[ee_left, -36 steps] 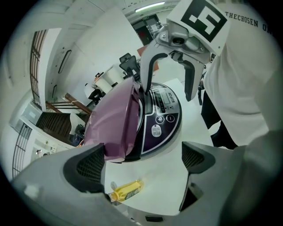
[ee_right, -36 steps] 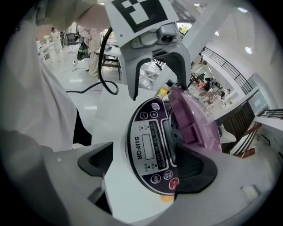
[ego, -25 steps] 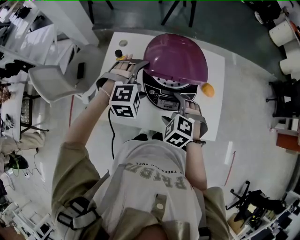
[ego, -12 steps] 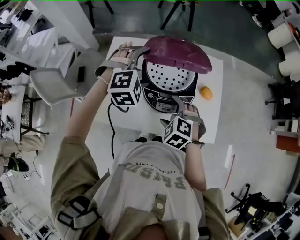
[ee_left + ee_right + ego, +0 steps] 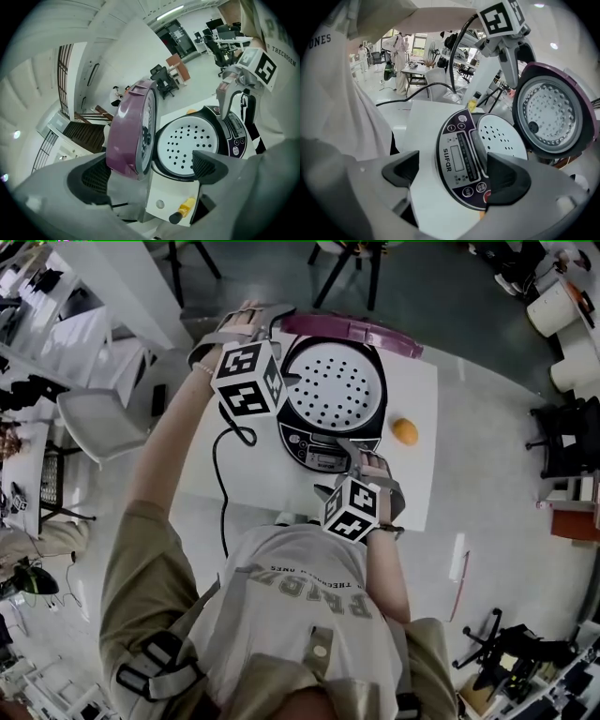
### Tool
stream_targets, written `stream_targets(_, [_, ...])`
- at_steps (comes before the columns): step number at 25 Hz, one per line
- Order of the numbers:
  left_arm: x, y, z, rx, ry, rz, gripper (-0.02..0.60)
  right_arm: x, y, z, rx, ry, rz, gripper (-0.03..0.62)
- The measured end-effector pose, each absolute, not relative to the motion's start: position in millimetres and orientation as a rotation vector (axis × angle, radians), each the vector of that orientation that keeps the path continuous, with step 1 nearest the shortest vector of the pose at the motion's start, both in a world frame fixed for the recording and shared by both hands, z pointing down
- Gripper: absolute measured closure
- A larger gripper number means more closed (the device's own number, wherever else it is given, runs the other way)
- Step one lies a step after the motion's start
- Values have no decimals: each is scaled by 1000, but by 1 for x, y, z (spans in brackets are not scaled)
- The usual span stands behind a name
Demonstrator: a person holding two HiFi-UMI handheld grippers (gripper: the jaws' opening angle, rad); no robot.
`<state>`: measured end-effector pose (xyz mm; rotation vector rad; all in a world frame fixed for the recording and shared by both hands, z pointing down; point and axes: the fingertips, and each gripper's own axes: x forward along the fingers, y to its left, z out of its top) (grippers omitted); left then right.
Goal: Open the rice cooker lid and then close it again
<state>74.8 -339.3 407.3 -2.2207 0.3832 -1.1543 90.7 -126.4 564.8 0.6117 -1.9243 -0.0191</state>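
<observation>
Purple lid (image 5: 361, 331) stands upright at rice cooker (image 5: 323, 448) rear; hinged, stiff, prob. light, so push top rim. L gripper (image 5: 151, 169) jaws apart astride lid edge; R gripper (image 5: 453, 172) jaws wide, straddling cooker's front.

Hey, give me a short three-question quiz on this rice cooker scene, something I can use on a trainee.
1. True or false: the purple lid of the rice cooker is shut.
2. What lies on the table beside the cooker? A. an orange fruit B. a mug C. a spoon
3. Which tongs are at the cooker's control panel, and are they open or shut?
Key: 1. False: it stands upright, open. 2. A. 3. The right tongs, open, gripping nothing.
</observation>
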Motion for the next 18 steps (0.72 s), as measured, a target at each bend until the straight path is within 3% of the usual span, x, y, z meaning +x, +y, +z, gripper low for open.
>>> stream_targets(18, [94, -397, 376, -2280, 576, -1039, 24, 89, -127, 562, 644, -1969, 3, 168])
